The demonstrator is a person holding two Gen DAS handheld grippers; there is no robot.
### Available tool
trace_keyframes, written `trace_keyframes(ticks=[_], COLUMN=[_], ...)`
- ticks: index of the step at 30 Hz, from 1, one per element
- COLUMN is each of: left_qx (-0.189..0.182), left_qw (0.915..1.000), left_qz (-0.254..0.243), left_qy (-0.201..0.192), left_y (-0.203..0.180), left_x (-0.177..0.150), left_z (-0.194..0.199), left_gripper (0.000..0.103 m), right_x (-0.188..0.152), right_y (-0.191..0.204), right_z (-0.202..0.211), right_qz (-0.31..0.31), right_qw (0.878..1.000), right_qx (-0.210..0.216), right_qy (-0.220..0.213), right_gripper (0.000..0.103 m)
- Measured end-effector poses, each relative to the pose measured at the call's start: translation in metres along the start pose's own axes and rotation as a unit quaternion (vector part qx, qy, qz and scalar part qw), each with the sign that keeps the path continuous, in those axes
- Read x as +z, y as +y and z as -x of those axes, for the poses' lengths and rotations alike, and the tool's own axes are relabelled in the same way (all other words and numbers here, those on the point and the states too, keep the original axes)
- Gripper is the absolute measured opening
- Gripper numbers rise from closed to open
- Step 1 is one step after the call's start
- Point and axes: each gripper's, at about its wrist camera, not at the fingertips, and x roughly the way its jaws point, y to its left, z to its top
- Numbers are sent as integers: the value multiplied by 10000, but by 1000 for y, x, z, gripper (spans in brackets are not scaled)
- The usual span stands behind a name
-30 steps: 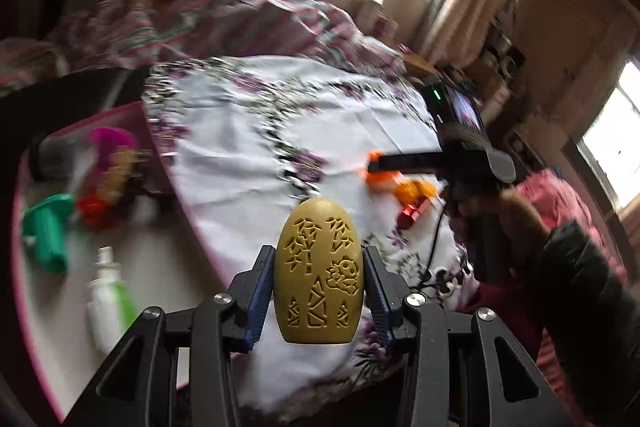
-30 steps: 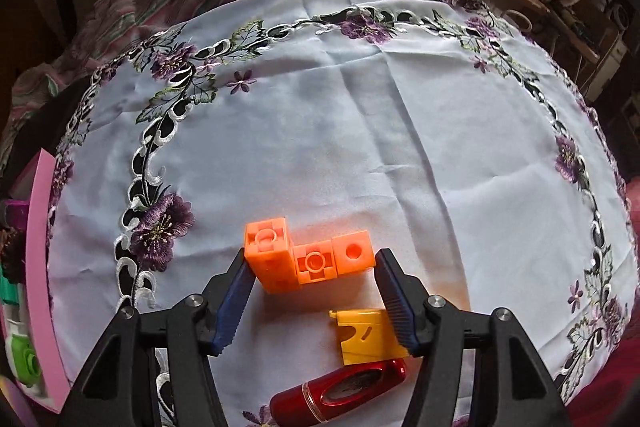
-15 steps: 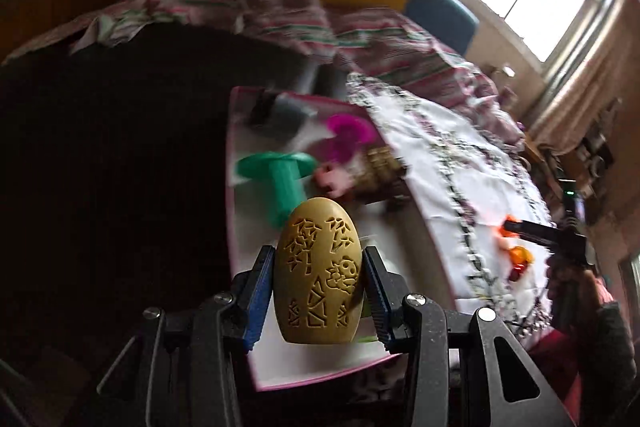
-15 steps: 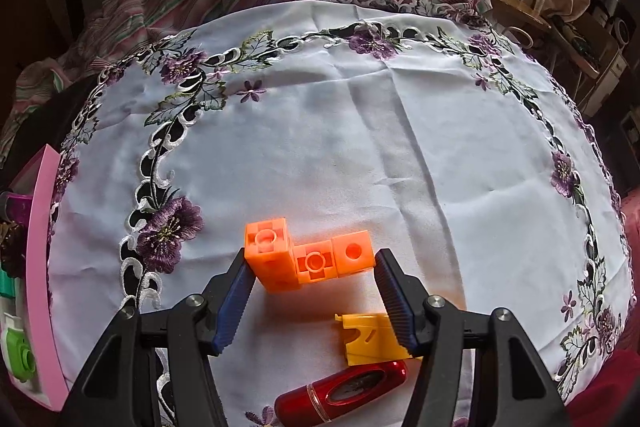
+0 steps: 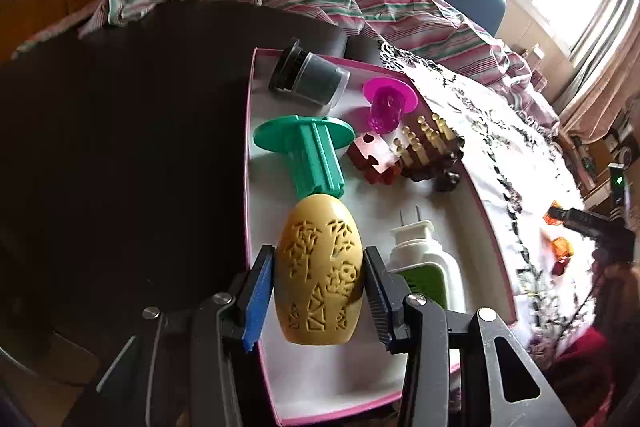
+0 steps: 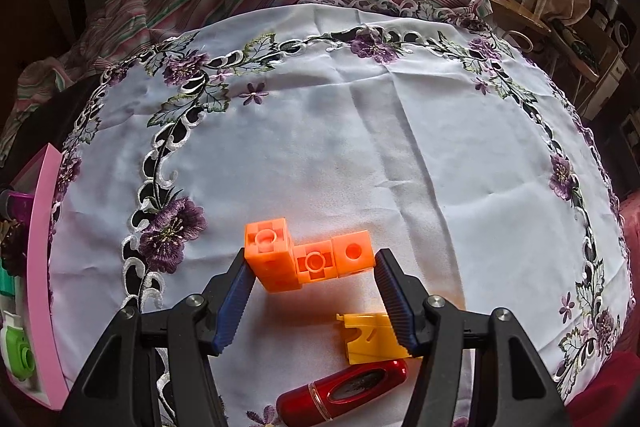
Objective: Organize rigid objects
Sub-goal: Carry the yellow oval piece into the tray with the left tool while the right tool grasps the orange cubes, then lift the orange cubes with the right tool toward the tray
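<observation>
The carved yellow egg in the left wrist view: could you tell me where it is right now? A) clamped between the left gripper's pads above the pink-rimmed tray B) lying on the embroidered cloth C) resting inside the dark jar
A: the carved yellow egg sits clamped in the left gripper, above the pink-rimmed tray.

Blocks on tablecloth, probably right of tray.

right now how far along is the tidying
Several items already lie in the pink tray, such as the green spool. The left gripper holds the carved yellow egg over it. The orange blocks, yellow piece and red tube remain on the cloth.
</observation>
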Motion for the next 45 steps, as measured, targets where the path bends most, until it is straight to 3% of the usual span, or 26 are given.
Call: trace_keyframes(ticks=[10,14,22,45], left_qx=[187,350,583,706], left_qw=[9996,9989,9968,9959], left_qz=[-84,-91,-69,-142], left_qy=[-207,-313,-541,-551], left_y=[-3,-5,-5,-9], left_x=[1,-1,-1,-11], left_z=[8,17,39,49], left_gripper=[48,54,54,57], right_x=[0,0,-1,-4], right_y=[1,2,8,28], right_z=[0,2,7,13], right_qz=[33,38,137,520], right_qw=[10000,10000,9997,9971], right_qx=[-45,-31,138,507], right_qy=[1,-39,-126,-246], right_gripper=[62,62,62,62])
